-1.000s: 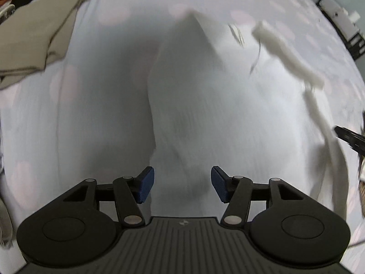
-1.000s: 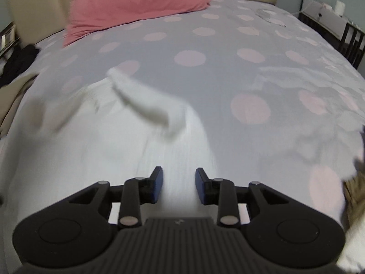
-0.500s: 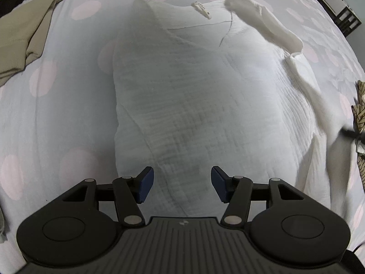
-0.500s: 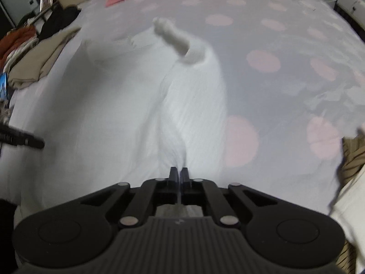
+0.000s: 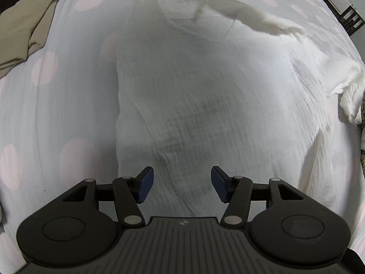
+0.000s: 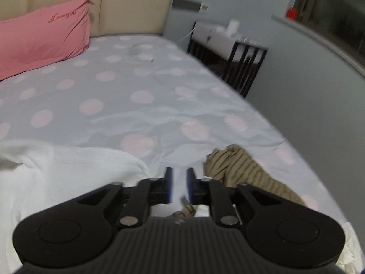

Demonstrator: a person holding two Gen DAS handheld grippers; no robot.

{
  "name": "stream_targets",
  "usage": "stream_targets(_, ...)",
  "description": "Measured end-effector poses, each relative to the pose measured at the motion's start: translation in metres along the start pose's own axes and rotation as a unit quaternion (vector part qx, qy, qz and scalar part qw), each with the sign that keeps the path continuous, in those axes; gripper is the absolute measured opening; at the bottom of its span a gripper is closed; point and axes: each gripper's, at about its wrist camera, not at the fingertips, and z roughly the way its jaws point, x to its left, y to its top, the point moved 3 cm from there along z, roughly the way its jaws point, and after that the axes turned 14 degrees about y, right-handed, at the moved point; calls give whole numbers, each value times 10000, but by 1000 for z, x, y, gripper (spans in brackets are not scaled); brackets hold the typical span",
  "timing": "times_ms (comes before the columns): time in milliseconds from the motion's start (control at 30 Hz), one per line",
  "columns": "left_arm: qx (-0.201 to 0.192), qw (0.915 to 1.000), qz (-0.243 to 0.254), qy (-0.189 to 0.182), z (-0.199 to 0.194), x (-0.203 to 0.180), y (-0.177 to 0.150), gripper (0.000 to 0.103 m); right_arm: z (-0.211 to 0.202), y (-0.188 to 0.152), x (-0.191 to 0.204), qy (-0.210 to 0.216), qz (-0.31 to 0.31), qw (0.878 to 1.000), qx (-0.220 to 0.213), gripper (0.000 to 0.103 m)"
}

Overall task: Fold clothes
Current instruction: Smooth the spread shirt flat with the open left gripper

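The crinkled white cotton garment [image 5: 205, 96] lies spread on the polka-dot bedsheet [image 5: 57, 91], under the left gripper [image 5: 181, 183], fingers spread, empty; the right gripper [image 6: 179, 186], jaws just parted slightly and holding nothing, alone shows a striped olive garment [image 6: 239, 166] and pink pillow [image 6: 43, 38].

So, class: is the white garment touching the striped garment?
Touching. In the right wrist view, the striped garment lies against the white garment, with white cloth showing beneath its lower end near the jaws.
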Motion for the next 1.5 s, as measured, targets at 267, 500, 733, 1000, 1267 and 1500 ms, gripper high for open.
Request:
stream_targets(267,-62,9992,399,71,10,-14,3,54,-10,-108,69,1913,-254,9760,1005,41)
stream_targets(500,-106,9954,730,606,35,-48,0,59,13,-151,89,1743,-275,9721,1546,41)
stream_targets(733,27,9927,498,1099,45,-66,4,67,7,-176,84,1779,184,9814,691,46)
stream_targets(1000,276,9824,20,1849,49,-85,7,84,-24,-237,77,2123,387,9727,-856,53)
stream_targets(1267,409,9686,-918,2275,55,-80,2,103,-16,-238,81,2495,340,9607,-1165,64)
stream_targets(1500,755,9662,-1297,2098,64,-75,14,103,-12,-245,94,2213,15,9670,-1259,65)
